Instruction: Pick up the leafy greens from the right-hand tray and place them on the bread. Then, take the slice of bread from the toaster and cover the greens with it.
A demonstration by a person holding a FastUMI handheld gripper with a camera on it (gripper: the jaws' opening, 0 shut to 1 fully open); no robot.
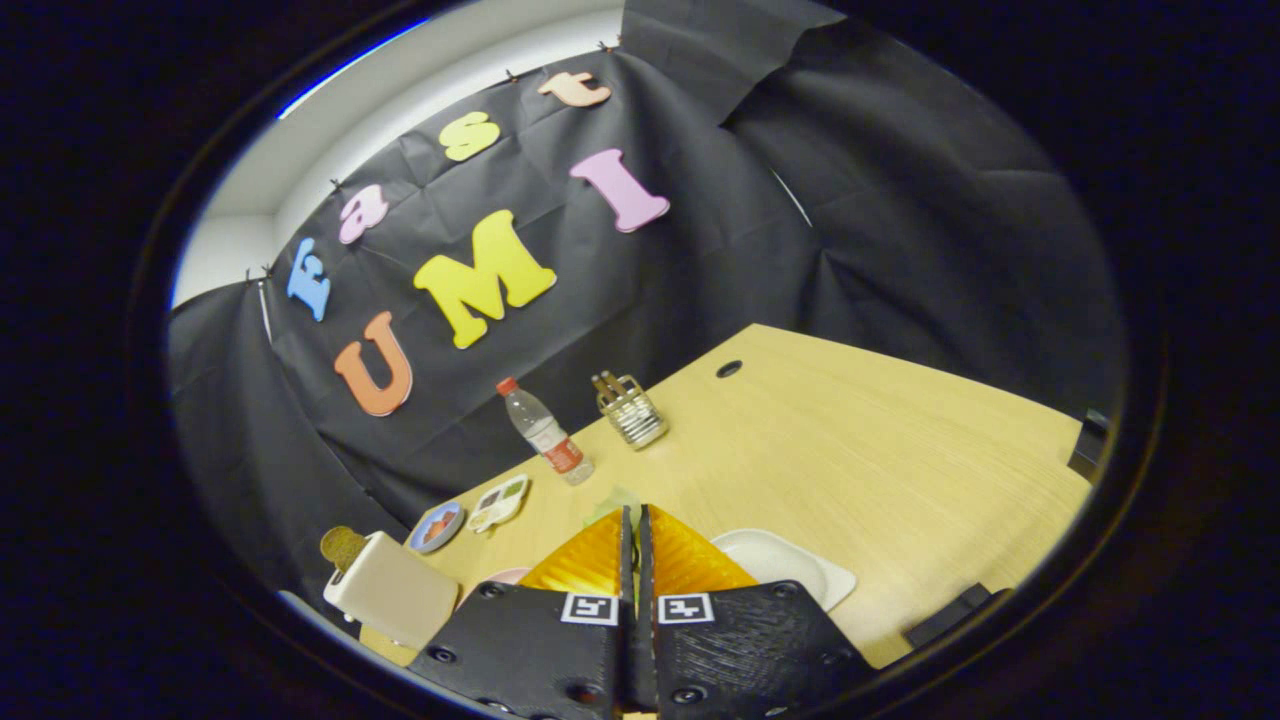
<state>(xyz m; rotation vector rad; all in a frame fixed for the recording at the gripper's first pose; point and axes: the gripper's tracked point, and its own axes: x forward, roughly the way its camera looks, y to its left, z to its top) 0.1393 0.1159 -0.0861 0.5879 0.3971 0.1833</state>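
On the desk [880, 450], the toaster [392, 590] stands at the near left edge with bread [343, 546] in it. Two small plates [470, 515] lie behind it, then a bottle [545, 432] and a holder [632, 410] near the far edge. A tray [790, 562] lies just right of the gripper [635, 530], whose fingers [590, 560] are pressed together with a bit of leaf [612, 500] just ahead of their tips.

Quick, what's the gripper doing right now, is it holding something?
Hand-held gripper: fingers closed together, a pale green leafy piece peeking at the tips; whether both fingers press on it cannot be told.
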